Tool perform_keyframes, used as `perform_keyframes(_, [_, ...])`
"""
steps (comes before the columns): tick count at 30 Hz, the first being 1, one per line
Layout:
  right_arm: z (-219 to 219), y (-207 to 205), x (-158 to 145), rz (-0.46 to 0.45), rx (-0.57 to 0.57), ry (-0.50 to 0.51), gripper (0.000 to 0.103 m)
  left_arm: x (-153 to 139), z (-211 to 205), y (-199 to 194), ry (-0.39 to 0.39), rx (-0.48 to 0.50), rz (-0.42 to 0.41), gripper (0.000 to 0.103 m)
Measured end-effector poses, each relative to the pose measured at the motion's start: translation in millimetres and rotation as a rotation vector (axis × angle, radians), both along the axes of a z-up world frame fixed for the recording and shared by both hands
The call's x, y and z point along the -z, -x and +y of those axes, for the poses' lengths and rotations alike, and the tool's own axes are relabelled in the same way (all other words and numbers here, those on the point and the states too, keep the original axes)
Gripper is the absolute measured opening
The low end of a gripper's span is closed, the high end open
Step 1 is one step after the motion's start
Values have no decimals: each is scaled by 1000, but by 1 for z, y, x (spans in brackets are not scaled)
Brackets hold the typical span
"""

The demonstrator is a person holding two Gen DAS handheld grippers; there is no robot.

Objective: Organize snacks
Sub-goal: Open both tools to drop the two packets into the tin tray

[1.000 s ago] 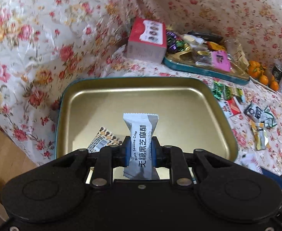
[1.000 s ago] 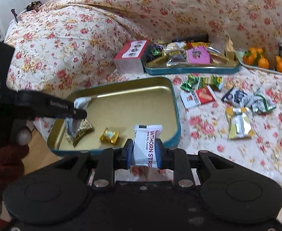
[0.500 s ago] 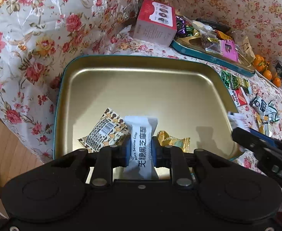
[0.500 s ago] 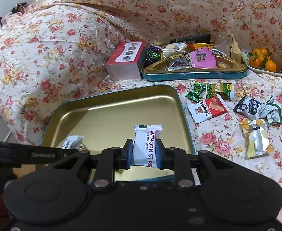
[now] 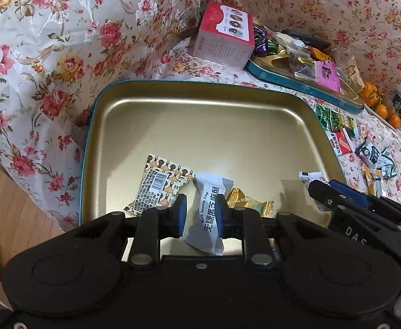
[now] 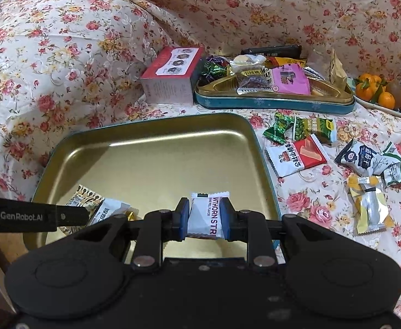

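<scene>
A gold tin tray (image 5: 90, 137) with a teal rim lies on the flowered cloth. A patterned packet (image 5: 159, 183) and a gold-wrapped candy (image 5: 247, 201) lie in it. My left gripper (image 5: 200, 208) hangs low over the tray's near edge. A white black-sesame crisp candy (image 5: 210, 216) sits tilted between its pads, leaning on the right pad with a gap at the left one. My right gripper (image 6: 204, 213) is shut on a white hawthorn strip candy (image 6: 204, 219) over the tray's (image 6: 263, 159) near right part. From the left, a finger (image 6: 63, 216) of the left gripper reaches into that view.
A red box (image 6: 173, 74) and a second teal tin (image 6: 269, 104) full of snacks stand behind the tray. Loose wrapped snacks (image 6: 296, 153) lie on the cloth to the right. Oranges (image 6: 384, 93) sit at the far right. Wooden floor (image 5: 8, 205) shows past the cloth's left edge.
My left gripper sank toward the tray floor; its jaws parted a little and the sesame candy tipped over. My right gripper moved in over the tray with its candy.
</scene>
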State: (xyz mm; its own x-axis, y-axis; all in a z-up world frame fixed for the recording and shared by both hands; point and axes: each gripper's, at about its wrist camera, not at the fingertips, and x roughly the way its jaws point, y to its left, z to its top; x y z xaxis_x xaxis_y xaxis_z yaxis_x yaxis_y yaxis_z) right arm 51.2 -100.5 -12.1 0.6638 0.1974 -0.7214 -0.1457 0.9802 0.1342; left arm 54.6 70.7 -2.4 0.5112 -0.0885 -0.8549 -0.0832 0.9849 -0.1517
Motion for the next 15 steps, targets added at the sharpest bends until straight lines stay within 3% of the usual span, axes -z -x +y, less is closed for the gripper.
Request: perform_keyframes(15, [-6,12,-9,-44,4,4,28,0,-5,1,-18,14,1,29])
